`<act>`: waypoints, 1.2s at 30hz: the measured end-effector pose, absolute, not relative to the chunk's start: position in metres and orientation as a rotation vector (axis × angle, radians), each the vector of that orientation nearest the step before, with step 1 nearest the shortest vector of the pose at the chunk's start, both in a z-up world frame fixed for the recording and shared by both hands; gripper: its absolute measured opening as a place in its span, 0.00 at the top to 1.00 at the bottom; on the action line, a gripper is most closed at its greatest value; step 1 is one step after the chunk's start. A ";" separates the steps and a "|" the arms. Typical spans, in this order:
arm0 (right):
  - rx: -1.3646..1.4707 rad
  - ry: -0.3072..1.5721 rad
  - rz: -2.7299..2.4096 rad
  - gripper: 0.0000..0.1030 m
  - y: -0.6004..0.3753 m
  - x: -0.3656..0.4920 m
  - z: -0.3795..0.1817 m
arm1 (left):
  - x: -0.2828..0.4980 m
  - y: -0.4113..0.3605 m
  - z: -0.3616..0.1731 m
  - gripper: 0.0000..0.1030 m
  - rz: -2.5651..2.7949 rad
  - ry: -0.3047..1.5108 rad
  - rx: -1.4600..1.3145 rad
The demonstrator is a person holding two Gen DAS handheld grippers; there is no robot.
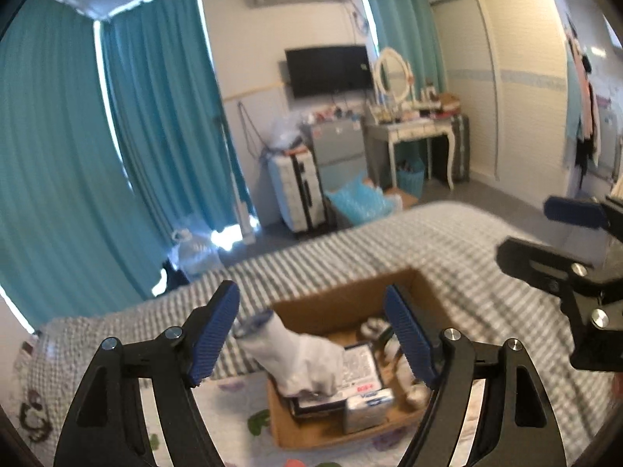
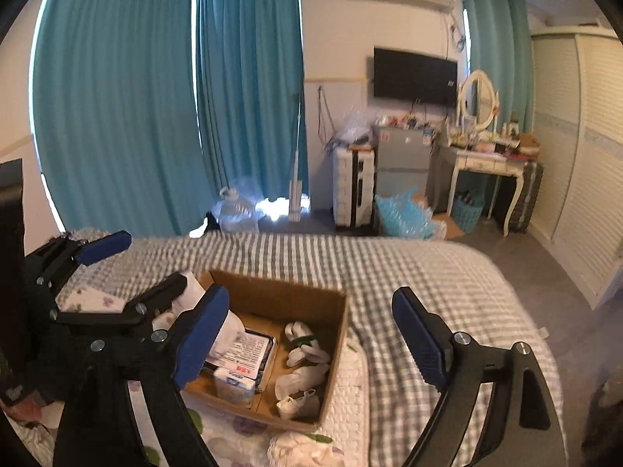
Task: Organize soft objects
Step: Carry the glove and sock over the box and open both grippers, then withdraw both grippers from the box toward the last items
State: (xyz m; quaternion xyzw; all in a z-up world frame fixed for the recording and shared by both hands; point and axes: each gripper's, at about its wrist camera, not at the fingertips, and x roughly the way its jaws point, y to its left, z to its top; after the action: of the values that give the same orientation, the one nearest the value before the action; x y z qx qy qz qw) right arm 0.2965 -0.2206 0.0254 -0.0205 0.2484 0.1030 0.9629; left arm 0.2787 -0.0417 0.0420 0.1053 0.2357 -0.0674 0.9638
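A cardboard box [image 1: 342, 299] [image 2: 331, 327] sits on the bed. A white sock with a grey-blue cuff [image 1: 300, 358] lies over its left rim onto tissue packs [image 1: 368, 408] [image 2: 233, 385]. Several rolled white socks [image 2: 303, 366] fill its right side. My left gripper [image 1: 313, 334] hovers above the box, open and empty; it also shows in the right wrist view [image 2: 144, 268]. My right gripper [image 2: 311, 334] is open and empty over the box's right rim; it also shows at the right edge of the left wrist view [image 1: 545, 229].
The bed has a grey checked blanket [image 2: 428, 280] and a floral sheet [image 1: 241, 404]. A white cloth [image 2: 300, 447] lies in front of the box. Beyond the bed are teal curtains [image 2: 117, 97], a suitcase [image 2: 354, 186], a dressing table [image 2: 486, 163] and a wardrobe [image 2: 576, 155].
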 end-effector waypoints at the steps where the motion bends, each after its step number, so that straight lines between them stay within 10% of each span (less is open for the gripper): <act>1: -0.040 0.486 0.205 0.16 -0.224 0.283 0.039 | 0.270 -0.040 0.055 0.24 -0.141 0.469 0.195; 17: -0.135 0.246 0.188 0.03 -0.228 0.090 0.168 | 0.062 -0.015 0.188 0.10 -0.053 0.058 0.106; 36: -0.124 0.400 0.227 0.01 -0.221 0.127 0.016 | 0.089 -0.004 0.039 0.10 0.048 0.336 -0.029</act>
State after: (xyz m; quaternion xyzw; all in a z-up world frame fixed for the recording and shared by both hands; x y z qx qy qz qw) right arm 0.1273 -0.2211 0.0160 -0.0612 0.1983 0.1123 0.9718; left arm 0.0887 -0.0044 0.0388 -0.0146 0.1673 0.0237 0.9855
